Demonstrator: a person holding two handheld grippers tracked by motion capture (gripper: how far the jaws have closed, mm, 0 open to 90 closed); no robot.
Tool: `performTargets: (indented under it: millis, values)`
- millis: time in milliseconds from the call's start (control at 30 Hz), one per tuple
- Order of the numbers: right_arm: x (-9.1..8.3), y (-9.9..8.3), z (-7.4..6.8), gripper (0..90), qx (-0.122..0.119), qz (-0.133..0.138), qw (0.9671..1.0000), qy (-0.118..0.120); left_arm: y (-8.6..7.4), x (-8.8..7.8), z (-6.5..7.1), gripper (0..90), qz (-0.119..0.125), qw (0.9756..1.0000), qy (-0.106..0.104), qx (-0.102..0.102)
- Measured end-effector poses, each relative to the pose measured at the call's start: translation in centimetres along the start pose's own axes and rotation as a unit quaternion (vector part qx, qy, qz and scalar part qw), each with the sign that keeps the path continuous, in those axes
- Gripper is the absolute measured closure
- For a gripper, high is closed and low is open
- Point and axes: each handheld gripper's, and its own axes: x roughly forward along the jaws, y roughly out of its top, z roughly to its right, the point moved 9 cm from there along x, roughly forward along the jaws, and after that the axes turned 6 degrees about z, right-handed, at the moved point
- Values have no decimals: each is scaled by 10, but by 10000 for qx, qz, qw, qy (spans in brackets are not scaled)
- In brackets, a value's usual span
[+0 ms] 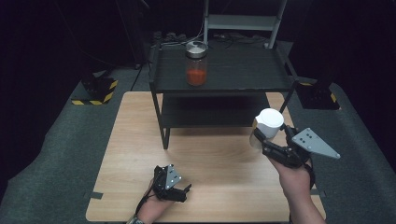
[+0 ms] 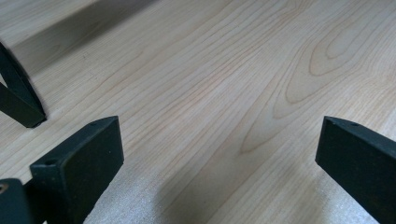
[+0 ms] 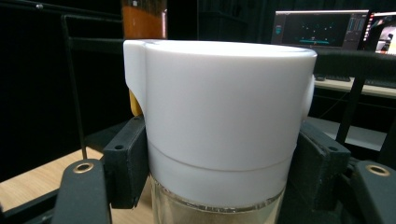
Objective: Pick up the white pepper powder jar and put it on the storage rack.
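A glass jar with a wide white lid (image 1: pixel 268 123) hangs above the right side of the wooden table (image 1: pixel 140 140), and my right gripper (image 1: pixel 266 142) is shut on it. In the right gripper view the white lid (image 3: pixel 219 116) sits between both black jaws, which press on the jar just under the lid. A second jar (image 1: pixel 196 63) with a metal lid and orange contents stands on the top of the black shelf (image 1: pixel 224 74). My left gripper (image 1: pixel 180 192) rests low near the table's front edge, open, with bare wood (image 2: pixel 219 107) between its jaws.
The black two-level shelf stands at the back of the table, and one of its legs (image 2: pixel 18 100) shows in the left gripper view. Behind it is a white metal frame (image 1: pixel 243 21). Grey mats cover the floor on both sides.
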Motion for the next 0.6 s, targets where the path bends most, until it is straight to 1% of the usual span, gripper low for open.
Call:
performTargets:
  millis: [167, 300, 467, 600]
  values:
    - [6, 11, 1, 298, -30, 29, 10000, 0, 0, 0, 0, 12, -6, 10000, -4, 20]
    - [11, 20, 1, 298, -91, 38, 9999, -56, 0, 0, 0, 12, 5, 10000, -8, 15]
    - [18, 30, 5, 298, 13, 91, 10000, -40, 0, -1, 0, 12, 16, 10000, -24, -2]
    - [23, 39, 6, 299, 8, 124, 9999, -48, -1, -1, 0, 12, 20, 10000, -30, -12]
